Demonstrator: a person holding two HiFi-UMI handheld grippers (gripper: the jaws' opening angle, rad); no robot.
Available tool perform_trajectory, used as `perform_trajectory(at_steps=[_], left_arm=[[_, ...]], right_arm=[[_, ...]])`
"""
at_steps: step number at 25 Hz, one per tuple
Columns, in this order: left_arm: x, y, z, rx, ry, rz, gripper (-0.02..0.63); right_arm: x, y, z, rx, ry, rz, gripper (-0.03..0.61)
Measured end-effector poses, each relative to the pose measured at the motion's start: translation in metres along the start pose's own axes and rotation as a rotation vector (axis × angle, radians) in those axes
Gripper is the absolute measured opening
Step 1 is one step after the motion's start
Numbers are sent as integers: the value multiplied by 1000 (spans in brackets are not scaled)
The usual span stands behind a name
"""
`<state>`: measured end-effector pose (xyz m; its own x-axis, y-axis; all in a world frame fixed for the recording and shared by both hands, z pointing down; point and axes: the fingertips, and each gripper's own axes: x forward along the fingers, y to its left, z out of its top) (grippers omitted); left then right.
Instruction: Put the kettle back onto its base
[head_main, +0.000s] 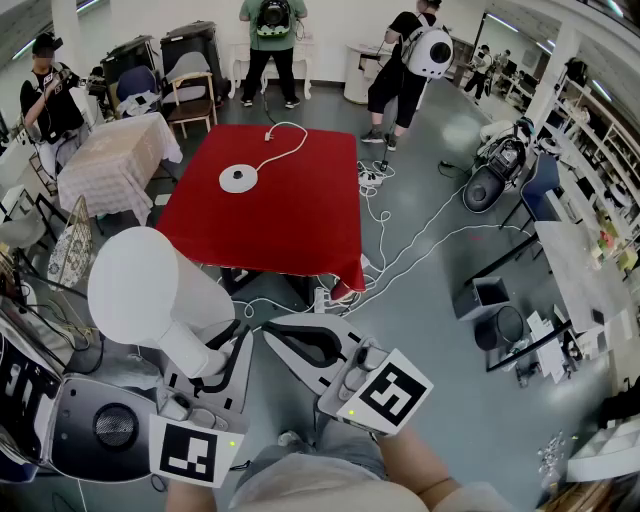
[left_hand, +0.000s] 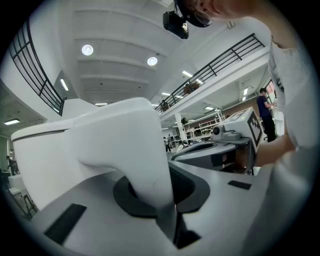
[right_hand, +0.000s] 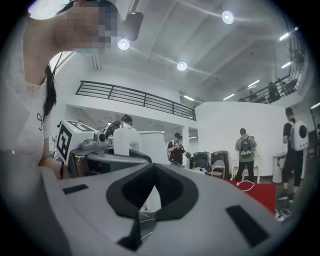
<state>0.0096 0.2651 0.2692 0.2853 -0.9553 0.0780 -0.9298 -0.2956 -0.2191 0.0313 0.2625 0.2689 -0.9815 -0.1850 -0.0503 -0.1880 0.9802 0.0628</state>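
Seen from above, a person's two forearms, cut off at the bottom edge, each hold a grey two-jaw gripper with a black-and-white marker cube.

The left gripper pinches the handle of a smooth white plastic kettle, held in the air low at the left, well apart from its base. Only the kettle's rounded side and part of the handle show. Its lid, spout and underside cannot be made out.

In the left gripper view the kettle's white handle fills the gap between the dark jaw pads of the left gripper, which press on it. The kettle body blocks most of the left half of that view and runs past the edge.

The right gripper sits just beside the left one. Its own view shows the right gripper with its jaw tips brought together and nothing between them, only a dark diamond-shaped opening.

Further ahead stands a table under a red cloth. The round white kettle base lies flat on the table's far left part. Its white power cord loops towards the far edge, and where it ends is hard to tell.

White cables trail across the grey floor to the right of the table. Several people stand beyond it, small and partly cut off.
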Motion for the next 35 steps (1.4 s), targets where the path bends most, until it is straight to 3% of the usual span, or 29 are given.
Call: perform_trajectory(at_steps=[9,18,22,35], left_arm=[[-20,-10,4,30,-12,-10,41],[-9,2,2,-14,-18,21,42],[7,11,1,-4,-17,35,42],[113,32,14,-8,-15,136,42]], right_arm=[[-6,20,6,-18,-5,-10,8],[-2,9,7,-22,-35,25,8],[2,-12,5,-19,-35,25,8],[18,-127,4,-23,-17,159,8]])
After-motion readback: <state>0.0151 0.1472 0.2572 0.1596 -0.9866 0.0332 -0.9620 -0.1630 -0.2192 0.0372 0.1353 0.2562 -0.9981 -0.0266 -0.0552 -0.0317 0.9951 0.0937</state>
